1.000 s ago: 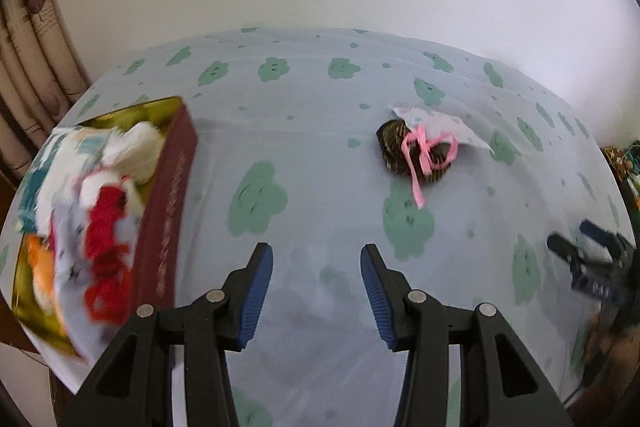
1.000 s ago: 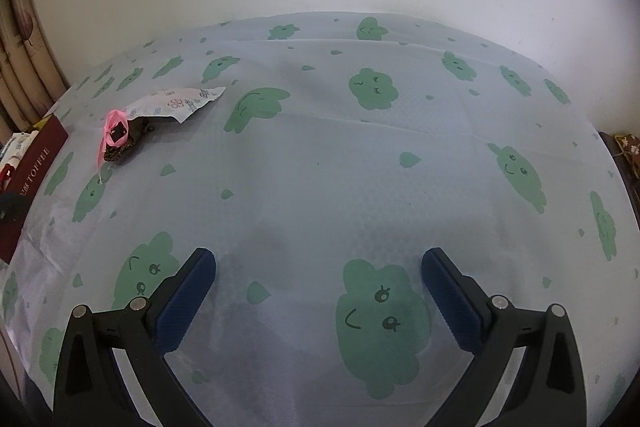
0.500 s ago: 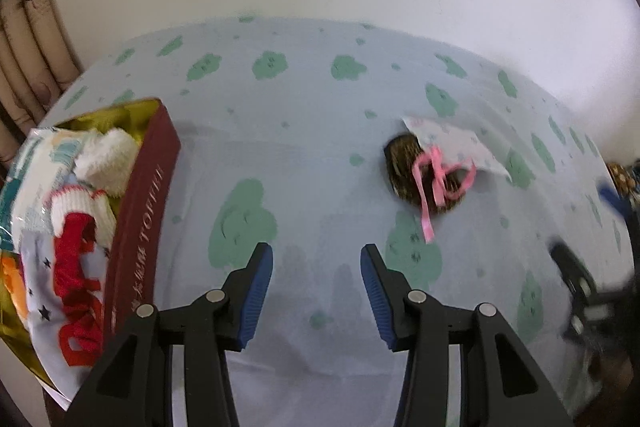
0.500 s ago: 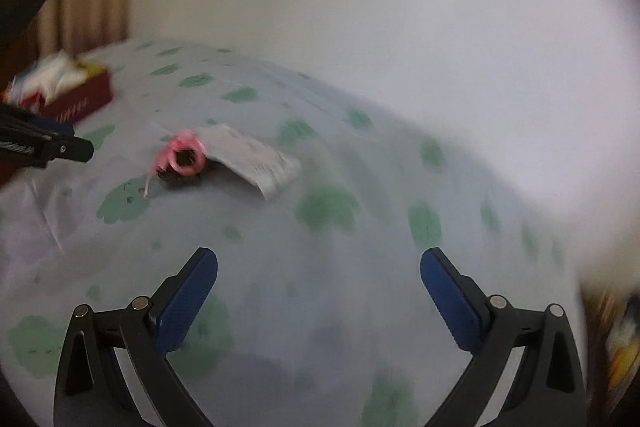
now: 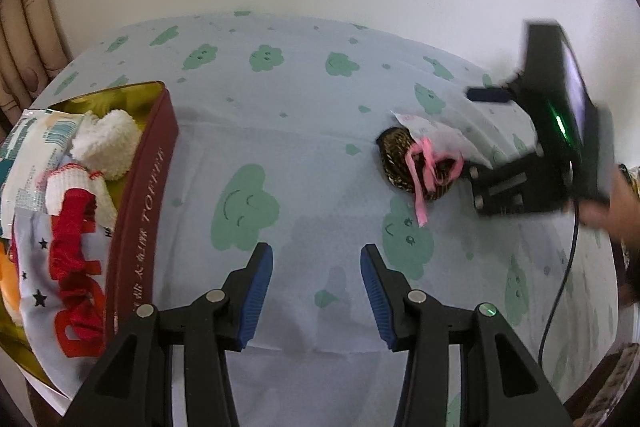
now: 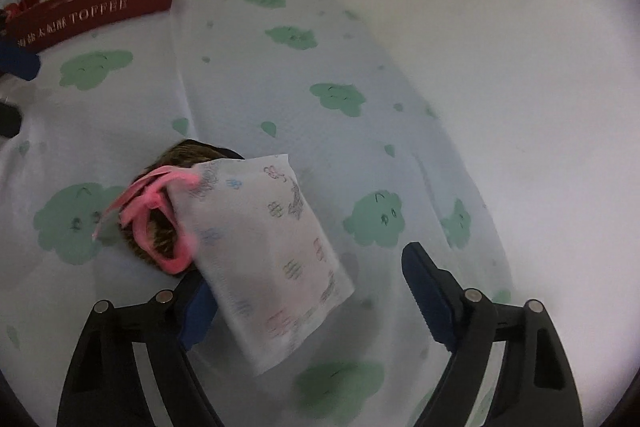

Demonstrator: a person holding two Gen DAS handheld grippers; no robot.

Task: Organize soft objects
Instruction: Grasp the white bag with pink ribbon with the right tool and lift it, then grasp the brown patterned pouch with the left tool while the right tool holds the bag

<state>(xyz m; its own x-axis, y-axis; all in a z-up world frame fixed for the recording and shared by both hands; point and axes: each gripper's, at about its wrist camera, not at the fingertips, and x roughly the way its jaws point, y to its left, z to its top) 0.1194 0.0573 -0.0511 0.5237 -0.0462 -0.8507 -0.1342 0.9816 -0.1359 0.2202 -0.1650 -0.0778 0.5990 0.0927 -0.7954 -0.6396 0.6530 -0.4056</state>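
Observation:
A white printed pouch (image 6: 272,247) lies on the cloud-print cloth, leaning on a dark brown soft object (image 6: 160,231) tied with a pink ribbon (image 6: 156,203). My right gripper (image 6: 312,291) is open, its fingers on either side of the pouch's near end; the left finger is partly hidden under it. In the left wrist view the brown object (image 5: 400,159), pouch (image 5: 436,135) and right gripper (image 5: 480,131) sit at the right. My left gripper (image 5: 316,291) is open and empty above the cloth. A dark red box (image 5: 140,195) holds several soft items.
The red box also shows at the far left in the right wrist view (image 6: 92,15). A white wall stands behind the table. A curtain (image 5: 28,27) hangs at the far left. A hand and cable (image 5: 560,279) are at the right edge.
My right gripper has swung left and moved up to the pouch, now straddling it. The left gripper stayed roughly in place, tilting slightly.

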